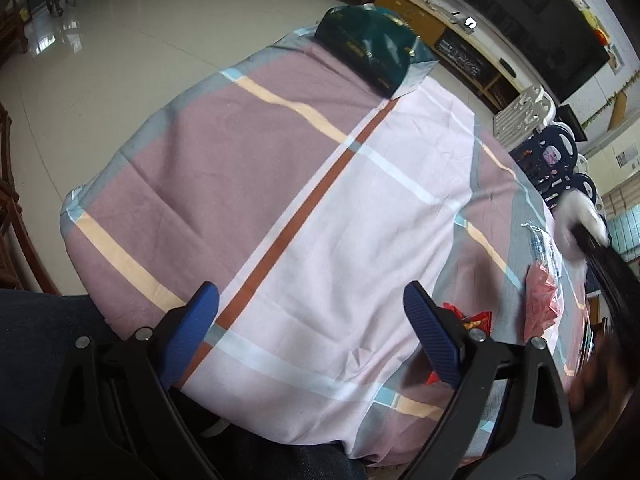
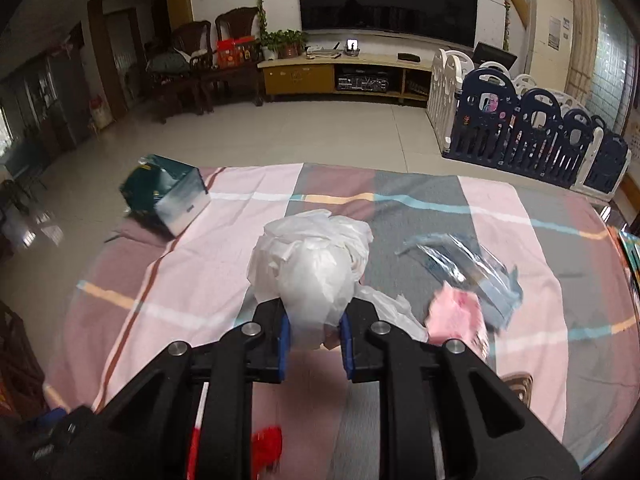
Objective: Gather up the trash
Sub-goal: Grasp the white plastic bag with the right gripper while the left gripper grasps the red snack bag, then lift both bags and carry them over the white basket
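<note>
The right gripper (image 2: 314, 330) is clamped on a crumpled white plastic bag (image 2: 312, 268): both blue pads (image 2: 285, 336) press into the bag's lower end, with only a narrow gap left between them. The bag bulges out ahead of the fingertips and away from the camera, its long axis running roughly along the line of the fingers, with the loose, ruffled end farthest out. A thin white flap trails from it to the right of the right-hand finger, toward a pink wrapper (image 2: 456, 316) and a clear film wrapper (image 2: 464, 268) that lie on the checked tablecloth (image 2: 400, 208) just right of the fingers and ahead. Whether the bag's underside rests on the cloth is hidden by its own bulk. Far ahead and to the left, a dark green bag (image 2: 164, 196) stands at the cloth's edge. A red blur (image 2: 266, 440) shows below the fingers, too smeared to identify. The left gripper (image 1: 312, 336) stands wide apart with nothing between its blue fingers (image 1: 432, 332), only bare cloth. A red snack wrapper (image 1: 476, 320) lies just beyond the right-hand finger, partly covered by it. At the right border of that view the other gripper and its white bag appear as a motion-blurred smear, cut off by the frame.
</note>
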The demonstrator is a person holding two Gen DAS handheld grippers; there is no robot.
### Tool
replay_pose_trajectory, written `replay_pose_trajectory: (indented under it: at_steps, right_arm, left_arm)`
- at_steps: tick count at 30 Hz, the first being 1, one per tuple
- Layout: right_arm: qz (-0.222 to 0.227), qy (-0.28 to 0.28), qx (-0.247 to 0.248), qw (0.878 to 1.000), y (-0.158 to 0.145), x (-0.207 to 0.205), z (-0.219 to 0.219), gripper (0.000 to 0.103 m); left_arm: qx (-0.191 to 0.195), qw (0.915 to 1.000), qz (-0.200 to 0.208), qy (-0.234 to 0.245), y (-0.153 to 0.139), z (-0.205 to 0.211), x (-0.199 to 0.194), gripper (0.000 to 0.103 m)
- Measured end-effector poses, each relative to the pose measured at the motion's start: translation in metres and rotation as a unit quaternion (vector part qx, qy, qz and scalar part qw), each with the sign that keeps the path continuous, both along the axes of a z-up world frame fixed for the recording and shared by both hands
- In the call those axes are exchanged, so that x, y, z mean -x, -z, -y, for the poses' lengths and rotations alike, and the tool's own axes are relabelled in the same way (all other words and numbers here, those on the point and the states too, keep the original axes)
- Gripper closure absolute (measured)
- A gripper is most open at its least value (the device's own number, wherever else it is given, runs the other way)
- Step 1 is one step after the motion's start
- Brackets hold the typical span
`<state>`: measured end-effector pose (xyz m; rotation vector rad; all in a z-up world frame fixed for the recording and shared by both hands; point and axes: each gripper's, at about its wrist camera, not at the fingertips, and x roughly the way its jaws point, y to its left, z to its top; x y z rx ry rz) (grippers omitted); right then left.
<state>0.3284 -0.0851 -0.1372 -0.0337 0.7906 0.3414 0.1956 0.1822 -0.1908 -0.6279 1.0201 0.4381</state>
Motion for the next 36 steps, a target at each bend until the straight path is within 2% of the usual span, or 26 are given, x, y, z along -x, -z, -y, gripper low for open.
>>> replay_pose_trajectory:
  at_steps: [5,9,11,14,15,16,17,18,22,24,29,36]
  right_arm:
    - [0.010,0.026,-0.059,0.998,-0.019,0.091,0.078,0.082]
    - [-0.004,0.060,-0.103,0.993,-0.005,0.143,0.131,0.082]
    - [-0.015,0.074,-0.112,0.991,0.007,0.160,0.144,0.082]
    - [-0.041,0.079,-0.140,0.986,0.022,0.177,0.154,0.082]
    - [-0.043,0.076,-0.141,0.986,0.024,0.179,0.154,0.082]
    - [-0.044,0.073,-0.137,0.987,0.025,0.180,0.152,0.082]
    - [-0.045,0.072,-0.129,0.988,0.027,0.180,0.150,0.082]
    - [-0.046,0.074,-0.123,0.989,0.027,0.178,0.149,0.082]
    - [-0.054,0.077,-0.134,0.986,0.028,0.177,0.145,0.082]
    - [-0.054,0.082,-0.128,0.987,0.026,0.177,0.142,0.082]
    - [-0.056,0.096,-0.125,0.986,0.020,0.181,0.142,0.082]
    - [-0.049,0.104,-0.118,0.986,0.007,0.187,0.135,0.082]
  left_arm:
    - [0.018,0.9954,0.024,0.092,-0.003,0.039,-0.014,0.013]
    - [0.029,0.9855,0.021,0.166,0.001,0.085,-0.038,0.010]
    - [0.009,0.9811,0.006,0.193,0.007,0.106,-0.049,0.010]
    - [-0.024,0.9771,-0.024,0.210,0.023,0.125,-0.055,0.012]
    - [-0.027,0.9762,-0.033,0.212,0.028,0.129,-0.056,0.016]
    - [-0.028,0.9751,-0.038,0.217,0.031,0.132,-0.057,0.034]
    - [-0.025,0.9738,-0.036,0.223,0.031,0.131,-0.056,0.048]
    - [-0.019,0.9723,-0.031,0.231,0.032,0.132,-0.056,0.053]
    - [-0.016,0.9712,-0.013,0.237,0.030,0.130,-0.052,0.092]
    - [-0.007,0.9706,-0.007,0.241,0.028,0.128,-0.050,0.093]
    - [-0.014,0.9717,0.012,0.235,0.016,0.122,-0.042,0.097]
    - [-0.027,0.9793,0.050,0.194,-0.016,0.098,-0.026,0.098]
